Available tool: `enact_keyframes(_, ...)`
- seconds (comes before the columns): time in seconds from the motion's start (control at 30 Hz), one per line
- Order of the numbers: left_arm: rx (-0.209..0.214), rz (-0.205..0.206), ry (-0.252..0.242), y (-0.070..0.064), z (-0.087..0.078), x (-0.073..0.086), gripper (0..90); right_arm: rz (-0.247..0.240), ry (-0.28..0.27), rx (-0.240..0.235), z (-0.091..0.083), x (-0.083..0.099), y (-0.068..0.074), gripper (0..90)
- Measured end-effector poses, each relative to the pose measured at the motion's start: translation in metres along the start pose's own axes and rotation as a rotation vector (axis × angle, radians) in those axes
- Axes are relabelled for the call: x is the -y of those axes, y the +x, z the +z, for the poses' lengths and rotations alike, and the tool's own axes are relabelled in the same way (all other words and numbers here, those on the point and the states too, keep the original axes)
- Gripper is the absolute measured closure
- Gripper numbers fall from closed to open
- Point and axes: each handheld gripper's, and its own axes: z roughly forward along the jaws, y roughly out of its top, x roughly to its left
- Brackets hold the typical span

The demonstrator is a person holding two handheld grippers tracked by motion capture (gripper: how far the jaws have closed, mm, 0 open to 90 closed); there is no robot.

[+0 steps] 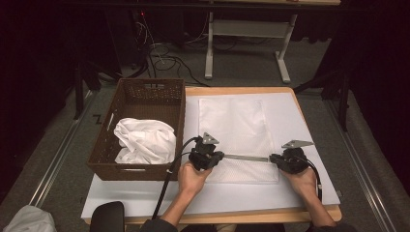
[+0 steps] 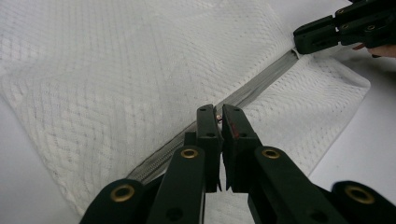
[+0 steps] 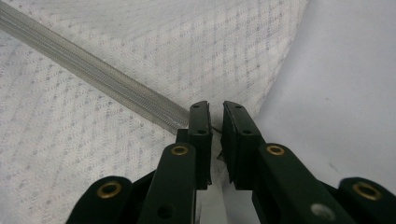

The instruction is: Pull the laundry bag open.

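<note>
White mesh zip bag (image 1: 237, 130) lies flat on the white board (image 1: 309, 121), just right of a brown wicker basket (image 1: 126, 104) w/ crumpled white cloth (image 1: 145, 140) in it. Left gripper (image 2: 218, 114) sits on the grey zipper (image 2: 261, 86) approx mid-line, jaws nearly closed on a small pull tab. Right gripper (image 3: 215, 114) is at the zipper's end by the bag's edge, jaws pinched almost together on fabric there.
</note>
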Motion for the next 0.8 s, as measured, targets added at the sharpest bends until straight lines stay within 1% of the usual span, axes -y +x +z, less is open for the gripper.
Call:
enact_keyframes(0.03, -0.033, 0.025, 0.011, -0.002, -0.001, 0.001, 85.8, 0.0, 0.0, 0.0, 0.0, 0.0, 0.0, 82.6)
enact_keyframes(0.07, -0.033, 0.025, 0.011, -0.002, -0.001, 0.001, 85.8, 0.0, 0.0, 0.0, 0.0, 0.0, 0.0, 82.6)
enact_keyframes(0.1, -0.049, 0.041, 0.022, -0.002, -0.001, 0.002, 85.8, 0.0, 0.0, 0.0, 0.0, 0.0, 0.0, 82.6)
enact_keyframes(0.13, -0.052, 0.047, 0.027, -0.003, -0.001, 0.003, 85.8, 0.0, 0.0, 0.0, 0.0, 0.0, 0.0, 82.6)
enact_keyframes(0.2, -0.06, 0.051, 0.032, -0.003, -0.001, 0.004, 85.8, 0.001, 0.0, 0.0, 0.0, 0.0, 0.0, 82.5)
enact_keyframes(0.43, -0.049, 0.041, 0.031, -0.001, -0.001, 0.006, 85.8, 0.002, 0.002, -0.003, 0.0, 0.0, 0.0, 82.6)
enact_keyframes(0.47, -0.055, 0.043, 0.032, -0.001, -0.001, 0.006, 85.7, 0.001, 0.002, -0.002, 0.0, 0.0, 0.0, 82.6)
enact_keyframes(0.5, -0.051, 0.042, 0.031, -0.001, -0.001, 0.007, 85.7, 0.001, 0.0, 0.0, 0.0, 0.0, 0.0, 82.6)
enact_keyframes(0.6, -0.046, 0.032, 0.038, 0.002, -0.002, 0.009, 85.8, 0.0, 0.002, -0.002, 0.0, 0.0, 0.0, 82.6)
enact_keyframes(0.73, -0.049, 0.024, 0.038, 0.004, -0.004, 0.012, 85.8, 0.001, -0.001, 0.0, 0.0, 0.0, 0.0, 82.6)
enact_keyframes(0.8, -0.057, 0.021, 0.038, 0.005, -0.005, 0.013, 85.8, 0.001, -0.001, 0.0, 0.0, 0.0, 0.0, 82.6)
